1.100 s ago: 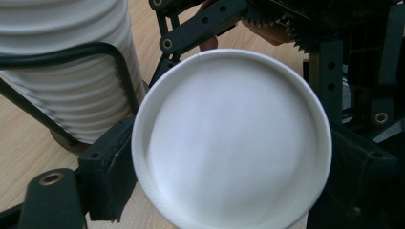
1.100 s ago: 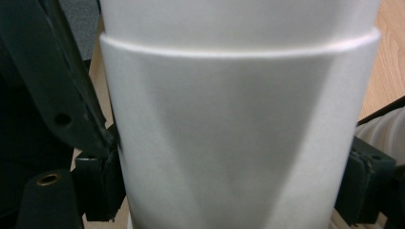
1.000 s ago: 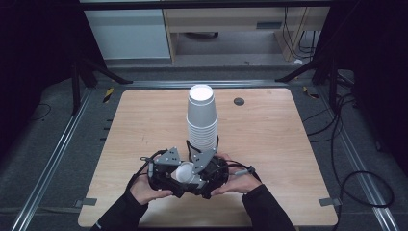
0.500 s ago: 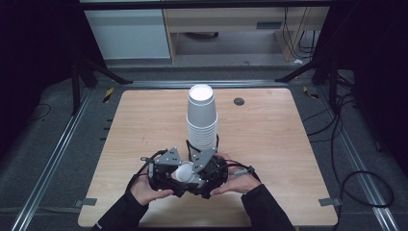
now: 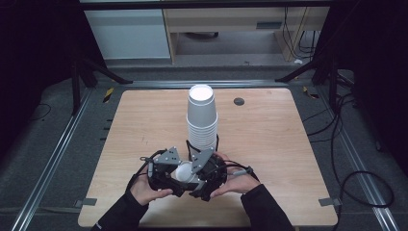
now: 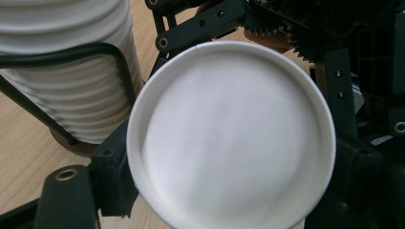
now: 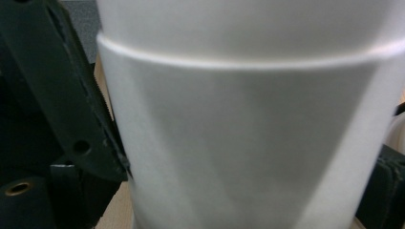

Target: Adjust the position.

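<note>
A tall stack of white paper cups stands upside down in the middle of the wooden table. Just in front of it, a single white cup lies on its side between my two grippers. My left gripper is shut on this cup, whose round end faces the left gripper view with black fingers at its edge. My right gripper has just been opening its jaws. They now stand a little apart, with the cup's wall close up between them and one finger beside it.
A black wire loop curves round the foot of the stack. A small black disc lies at the table's far right. Metal rails run along both sides, with cables on the floor to the right.
</note>
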A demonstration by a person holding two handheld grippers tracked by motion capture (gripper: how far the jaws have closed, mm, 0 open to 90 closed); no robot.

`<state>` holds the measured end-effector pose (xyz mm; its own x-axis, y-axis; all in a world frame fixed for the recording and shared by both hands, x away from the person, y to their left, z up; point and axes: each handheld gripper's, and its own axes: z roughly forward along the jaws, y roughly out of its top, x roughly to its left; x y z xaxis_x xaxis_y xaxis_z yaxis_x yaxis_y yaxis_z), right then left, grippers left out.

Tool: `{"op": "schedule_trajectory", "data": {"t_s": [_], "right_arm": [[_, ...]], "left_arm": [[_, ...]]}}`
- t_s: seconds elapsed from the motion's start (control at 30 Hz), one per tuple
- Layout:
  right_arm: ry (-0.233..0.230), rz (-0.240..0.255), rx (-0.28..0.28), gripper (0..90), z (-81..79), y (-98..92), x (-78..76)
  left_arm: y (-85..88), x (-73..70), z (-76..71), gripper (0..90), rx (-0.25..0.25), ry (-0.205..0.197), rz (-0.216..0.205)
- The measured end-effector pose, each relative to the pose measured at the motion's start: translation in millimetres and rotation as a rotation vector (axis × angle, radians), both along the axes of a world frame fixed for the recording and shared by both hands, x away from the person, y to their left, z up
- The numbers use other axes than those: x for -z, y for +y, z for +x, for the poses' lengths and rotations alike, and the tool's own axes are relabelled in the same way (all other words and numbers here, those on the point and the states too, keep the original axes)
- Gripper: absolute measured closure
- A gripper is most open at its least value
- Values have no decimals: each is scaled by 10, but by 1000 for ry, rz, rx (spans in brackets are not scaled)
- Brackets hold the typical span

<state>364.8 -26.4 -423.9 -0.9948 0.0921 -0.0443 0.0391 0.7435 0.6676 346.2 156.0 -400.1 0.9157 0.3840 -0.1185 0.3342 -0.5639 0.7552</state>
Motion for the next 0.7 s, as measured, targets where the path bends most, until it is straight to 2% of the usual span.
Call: {"op": "schedule_trajectory", "data": {"t_s": [0.13, 0.33, 0.5, 0.7], "right_arm": [[-2, 8, 16, 41, 15, -35, -27], [2, 49, 37, 36, 27, -136, -102], [-19, 65, 78, 34, 42, -278, -183], [-25, 99, 121, 32, 48, -440, -229]], "left_arm": [[31, -22, 3, 207, -6, -6, -5], [65, -36, 7, 207, -15, -11, -10], [123, -54, 21, 207, -27, -22, -17], [208, -73, 42, 207, -52, -34, -62]]}}
